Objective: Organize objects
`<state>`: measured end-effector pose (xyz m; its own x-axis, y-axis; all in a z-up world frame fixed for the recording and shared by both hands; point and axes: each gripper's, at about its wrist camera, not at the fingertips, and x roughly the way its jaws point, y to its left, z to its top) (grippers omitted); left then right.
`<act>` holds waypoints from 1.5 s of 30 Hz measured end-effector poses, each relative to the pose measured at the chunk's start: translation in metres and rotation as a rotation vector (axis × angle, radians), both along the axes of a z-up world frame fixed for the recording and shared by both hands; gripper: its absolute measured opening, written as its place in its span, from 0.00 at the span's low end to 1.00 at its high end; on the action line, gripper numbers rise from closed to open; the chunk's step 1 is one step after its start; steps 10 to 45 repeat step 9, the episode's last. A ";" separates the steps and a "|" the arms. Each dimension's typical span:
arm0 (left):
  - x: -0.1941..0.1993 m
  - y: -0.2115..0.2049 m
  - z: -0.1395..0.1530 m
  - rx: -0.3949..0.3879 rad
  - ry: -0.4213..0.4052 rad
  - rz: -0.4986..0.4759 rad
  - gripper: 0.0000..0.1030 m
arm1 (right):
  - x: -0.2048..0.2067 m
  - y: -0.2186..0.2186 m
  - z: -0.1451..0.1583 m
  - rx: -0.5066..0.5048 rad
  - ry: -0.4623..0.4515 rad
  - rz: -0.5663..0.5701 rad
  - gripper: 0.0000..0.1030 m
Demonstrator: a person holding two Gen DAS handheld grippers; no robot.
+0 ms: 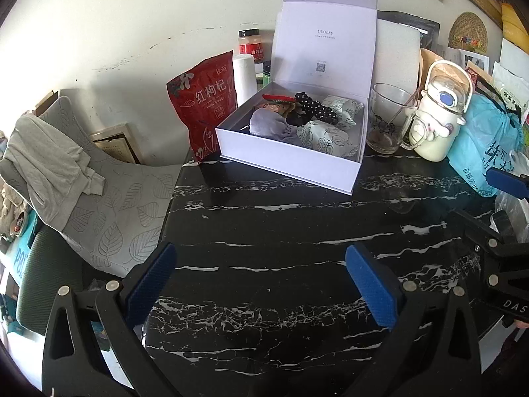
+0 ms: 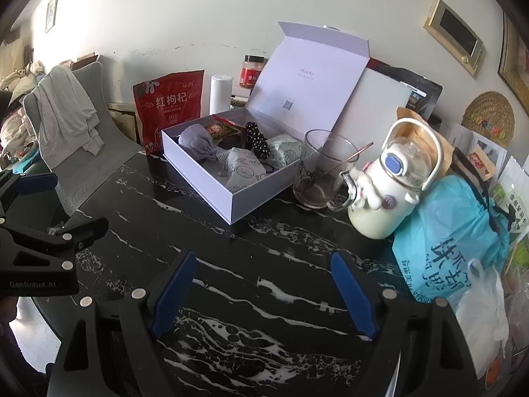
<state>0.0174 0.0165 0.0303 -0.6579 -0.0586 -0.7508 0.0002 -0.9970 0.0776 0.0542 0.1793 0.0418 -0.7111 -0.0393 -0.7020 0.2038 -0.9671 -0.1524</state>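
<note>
A white gift box [image 1: 287, 160] [image 2: 211, 182] stands on the black marble table [image 1: 281, 218] [image 2: 264, 264] with its lid up against the wall. Inside lie a lilac cloth pouch [image 1: 269, 125] [image 2: 198, 144], a black dotted scrunchie [image 1: 314, 104] [image 2: 257, 139], pale printed pouches [image 1: 325, 135] [image 2: 246, 168] and a red-green item [image 1: 277, 99]. My left gripper [image 1: 261, 264] hovers open over bare tabletop in front of the box, nothing between its fingers. My right gripper [image 2: 263, 274] is open too, over the table nearer the bottle, and its blue tip shows in the left wrist view.
Right of the box stand a glass mug [image 1: 388, 122] [image 2: 325, 168] with a spoon and a white cartoon bottle [image 1: 436, 112] [image 2: 386, 185]. A blue plastic bag [image 1: 482, 145] [image 2: 449, 231] crowds the right edge. A red snack pouch [image 1: 203, 106] [image 2: 168, 106] leans behind; a grey chair [image 1: 109, 192] sits left.
</note>
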 end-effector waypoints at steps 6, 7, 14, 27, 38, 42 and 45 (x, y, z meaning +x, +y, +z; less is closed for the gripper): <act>-0.001 0.001 -0.012 -0.002 -0.029 0.002 0.99 | 0.002 0.005 -0.008 -0.003 -0.018 -0.014 0.82; -0.002 0.002 -0.014 -0.003 -0.033 0.003 0.99 | 0.002 0.007 -0.010 -0.004 -0.020 -0.017 0.82; -0.003 0.002 -0.019 0.001 -0.041 0.003 0.99 | 0.001 0.009 -0.013 -0.006 -0.028 -0.029 0.82; -0.003 0.002 -0.019 0.001 -0.041 0.003 0.99 | 0.001 0.009 -0.013 -0.006 -0.028 -0.029 0.82; -0.003 0.002 -0.019 0.001 -0.041 0.003 0.99 | 0.001 0.009 -0.013 -0.006 -0.028 -0.029 0.82; -0.003 0.002 -0.019 0.001 -0.041 0.003 0.99 | 0.001 0.009 -0.013 -0.006 -0.028 -0.029 0.82; -0.003 0.002 -0.019 0.001 -0.041 0.003 0.99 | 0.001 0.009 -0.013 -0.006 -0.028 -0.029 0.82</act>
